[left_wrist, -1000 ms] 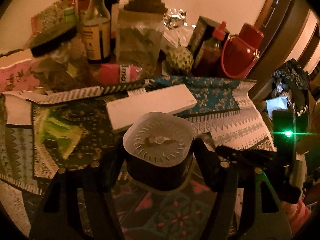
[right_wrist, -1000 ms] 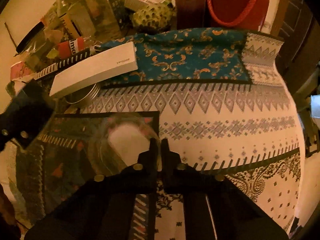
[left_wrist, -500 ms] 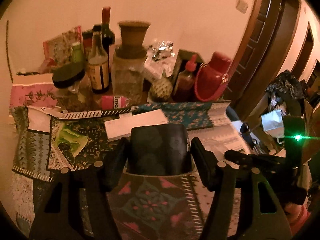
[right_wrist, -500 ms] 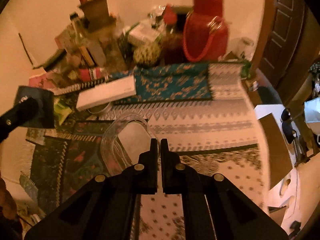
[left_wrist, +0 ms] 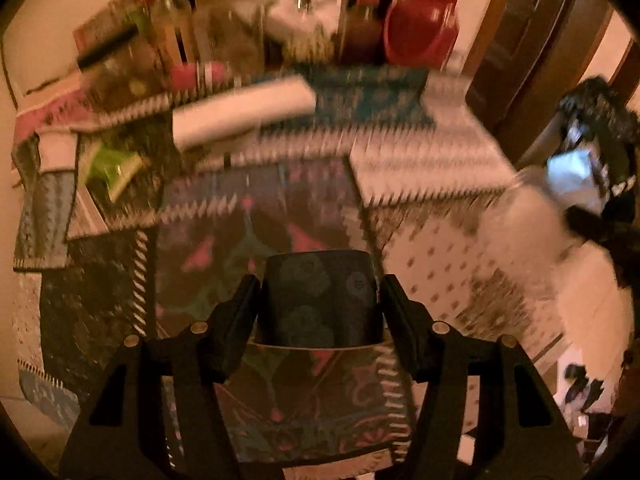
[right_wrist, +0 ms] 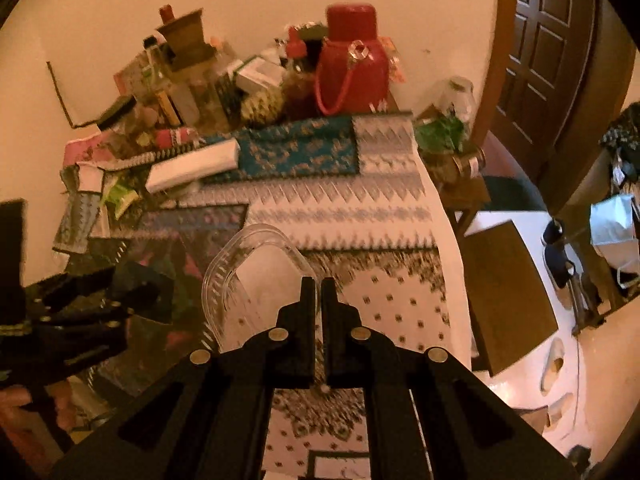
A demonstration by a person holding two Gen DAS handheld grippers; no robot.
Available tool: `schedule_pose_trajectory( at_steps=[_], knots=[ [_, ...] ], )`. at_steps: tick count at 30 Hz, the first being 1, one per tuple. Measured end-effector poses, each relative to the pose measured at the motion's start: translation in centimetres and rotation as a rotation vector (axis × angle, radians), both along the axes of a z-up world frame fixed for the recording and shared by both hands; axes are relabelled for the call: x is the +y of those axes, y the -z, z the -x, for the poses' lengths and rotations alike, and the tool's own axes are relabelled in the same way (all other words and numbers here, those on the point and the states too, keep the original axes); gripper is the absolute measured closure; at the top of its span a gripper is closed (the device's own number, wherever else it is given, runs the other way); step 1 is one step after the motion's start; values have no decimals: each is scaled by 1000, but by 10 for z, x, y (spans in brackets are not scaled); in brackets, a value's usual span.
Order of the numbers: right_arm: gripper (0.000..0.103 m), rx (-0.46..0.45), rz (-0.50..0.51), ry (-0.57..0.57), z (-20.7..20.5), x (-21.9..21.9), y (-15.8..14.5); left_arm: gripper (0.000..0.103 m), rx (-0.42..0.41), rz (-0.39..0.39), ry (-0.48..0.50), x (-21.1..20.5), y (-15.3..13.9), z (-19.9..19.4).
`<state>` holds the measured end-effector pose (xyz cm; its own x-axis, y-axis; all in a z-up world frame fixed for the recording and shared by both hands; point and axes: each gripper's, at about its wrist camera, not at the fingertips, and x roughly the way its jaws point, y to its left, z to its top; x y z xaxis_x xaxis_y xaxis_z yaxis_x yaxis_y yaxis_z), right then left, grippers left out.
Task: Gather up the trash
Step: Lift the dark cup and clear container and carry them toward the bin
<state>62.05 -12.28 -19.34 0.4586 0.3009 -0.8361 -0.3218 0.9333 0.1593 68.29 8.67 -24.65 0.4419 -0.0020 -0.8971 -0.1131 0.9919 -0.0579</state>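
Plastic lid (right_wrist: pixel 256 276) in my right hand-held gripper (right_wrist: pixel 319 292) looks light, thin and bendy, pinched at its rim between closed fingers. My left hand-held gripper (left_wrist: pixel 318 300) clamps the dark cup (left_wrist: pixel 320 300) by its sides; I judge it light and crushable.

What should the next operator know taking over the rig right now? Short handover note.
Left gripper: holds a dark cup by its sides, lifted off the table.
Right gripper: shut on the rim of a clear plastic tub, also lifted.
Done: both pieces picked up.
Left: no bin is clearly visible; find one and drop both in. A green wrapper lies at the table's left edge; the white box may be trash too.
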Motion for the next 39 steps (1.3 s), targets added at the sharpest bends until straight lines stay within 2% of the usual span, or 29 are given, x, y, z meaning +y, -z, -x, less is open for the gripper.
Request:
schedule_pose_trajectory(
  at_steps=[2, 6, 9, 18, 22, 28, 36, 39],
  knots=[
    [100, 10, -2, 7, 1, -4, 2, 42, 30, 7, -6, -1, 12, -1],
    [100, 22, -9, 17, -1, -5, 6, 41, 61, 3, 7, -4, 16, -10],
    [100, 21, -22, 22, -3, -3, 5, 40, 159, 41, 18, -3, 35, -23],
    [100, -5, -44, 43, -6, -9, -4, 41, 164, 14, 41, -12, 40, -31],
    [100, -19, -67, 53, -4, -23, -13, 41, 93, 24, 22, -14, 15, -25],
    [100, -67, -90, 34, 5, -43, -34, 41, -89, 43, -56, -27, -52, 3],
    [100, -161, -102, -34, 39, -61, -76, 41, -333, 33, -138, -48, -145, 78],
    [100, -194, -121, -49, 55, -65, -92, 41, -397, 26, -151, -51, -168, 102]
  ],
)
